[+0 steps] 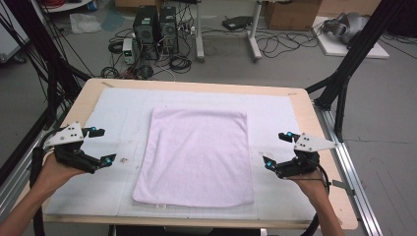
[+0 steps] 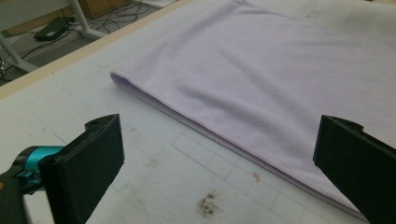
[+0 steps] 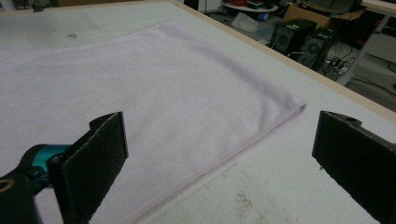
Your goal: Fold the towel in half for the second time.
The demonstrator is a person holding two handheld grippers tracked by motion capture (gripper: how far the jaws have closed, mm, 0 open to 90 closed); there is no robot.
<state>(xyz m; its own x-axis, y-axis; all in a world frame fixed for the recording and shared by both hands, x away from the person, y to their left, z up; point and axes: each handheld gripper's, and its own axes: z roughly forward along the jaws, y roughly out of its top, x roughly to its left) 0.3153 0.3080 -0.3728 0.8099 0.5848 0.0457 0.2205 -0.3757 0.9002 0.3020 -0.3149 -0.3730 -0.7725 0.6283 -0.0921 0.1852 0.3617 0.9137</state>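
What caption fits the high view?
Two open grippers, left and right, flank a flat lilac towel on the table.

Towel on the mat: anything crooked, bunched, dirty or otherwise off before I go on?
Nothing serious. The pale pink towel lies flat and smooth, apart from both open grippers, left and right. It widens slightly toward the near edge. The white mat has small brown stains beside the towel, not on it.
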